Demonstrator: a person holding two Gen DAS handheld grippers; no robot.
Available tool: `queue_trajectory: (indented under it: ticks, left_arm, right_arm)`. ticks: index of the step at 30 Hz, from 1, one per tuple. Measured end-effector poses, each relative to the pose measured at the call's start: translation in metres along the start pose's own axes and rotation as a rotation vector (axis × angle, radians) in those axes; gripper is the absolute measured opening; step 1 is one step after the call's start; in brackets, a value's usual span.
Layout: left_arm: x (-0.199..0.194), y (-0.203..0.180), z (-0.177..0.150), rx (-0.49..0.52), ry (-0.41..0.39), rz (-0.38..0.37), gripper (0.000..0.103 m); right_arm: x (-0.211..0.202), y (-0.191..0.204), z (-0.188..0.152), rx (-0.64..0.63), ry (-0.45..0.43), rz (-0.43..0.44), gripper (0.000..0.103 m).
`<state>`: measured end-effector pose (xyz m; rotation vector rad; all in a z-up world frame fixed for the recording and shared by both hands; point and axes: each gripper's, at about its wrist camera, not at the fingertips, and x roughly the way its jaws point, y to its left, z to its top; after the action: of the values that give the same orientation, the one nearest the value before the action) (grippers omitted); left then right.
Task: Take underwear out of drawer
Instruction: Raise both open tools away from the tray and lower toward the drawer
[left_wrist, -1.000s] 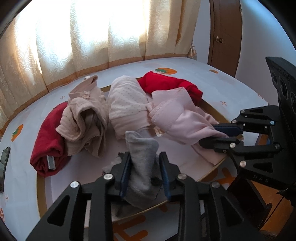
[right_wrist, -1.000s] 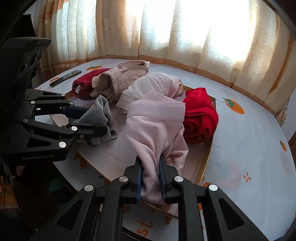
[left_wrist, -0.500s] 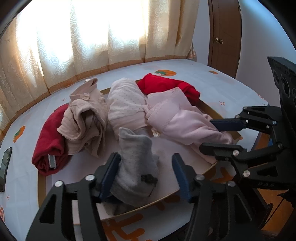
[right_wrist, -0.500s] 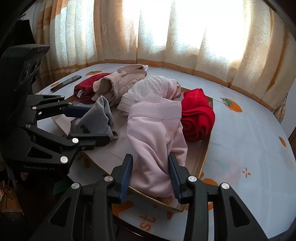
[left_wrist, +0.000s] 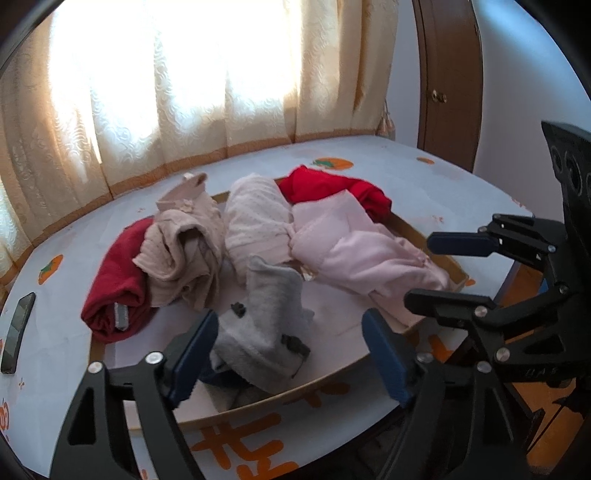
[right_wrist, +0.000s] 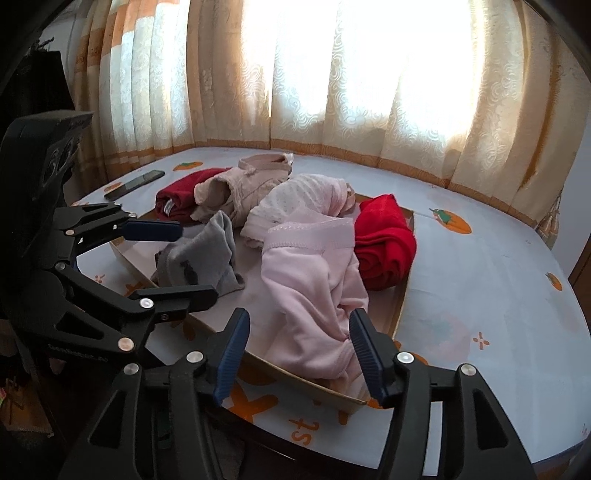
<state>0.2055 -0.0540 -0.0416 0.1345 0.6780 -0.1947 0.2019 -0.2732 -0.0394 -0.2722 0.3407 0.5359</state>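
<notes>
- A shallow drawer (left_wrist: 448, 264) with a wooden rim lies on the bed sheet (left_wrist: 436, 192), filling the middle of both views.
- Inside it, from the left of the left wrist view: a dark red piece (left_wrist: 114, 280), a beige crumpled piece (left_wrist: 184, 251), a pale dotted piece (left_wrist: 255, 221), a bright red piece (left_wrist: 332, 188) at the upper right, and a pink piece (left_wrist: 362, 254) trailing to the right rim.
- A grey underwear piece (left_wrist: 266, 325) lies in the drawer's near part, bunched up at the bottom centre of the left wrist view.
- The left gripper (left_wrist: 291, 354) has its jaws opening, set wide apart on either side of the grey underwear, pads not pressing it.
- The right gripper (right_wrist: 299, 354) has its jaws opening too; the pink piece's end lies between them, and the right pad looks close to the cloth.
- A dark phone (left_wrist: 16, 332) rests on the sheet at the far left, outside the drawer.
</notes>
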Motion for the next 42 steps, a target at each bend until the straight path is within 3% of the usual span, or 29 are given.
queue_trajectory:
  ticks: [15,31,42]
  left_arm:
    - [-0.020,-0.004,-0.009,-0.027,-0.055,0.012,0.099]
    - [-0.038,-0.011,-0.024,-0.014,-0.081,0.029,0.102]
    - [-0.058,-0.019,-0.066,0.029,-0.040,0.028,0.102]
  right_arm:
    - [-0.021,0.011,-0.014,0.034,-0.025,0.027,0.066]
    - [-0.038,0.016,-0.032,0.067,-0.060,0.008,0.073]
    - [-0.046,0.021,-0.064,0.046,0.009,0.034,0.074]
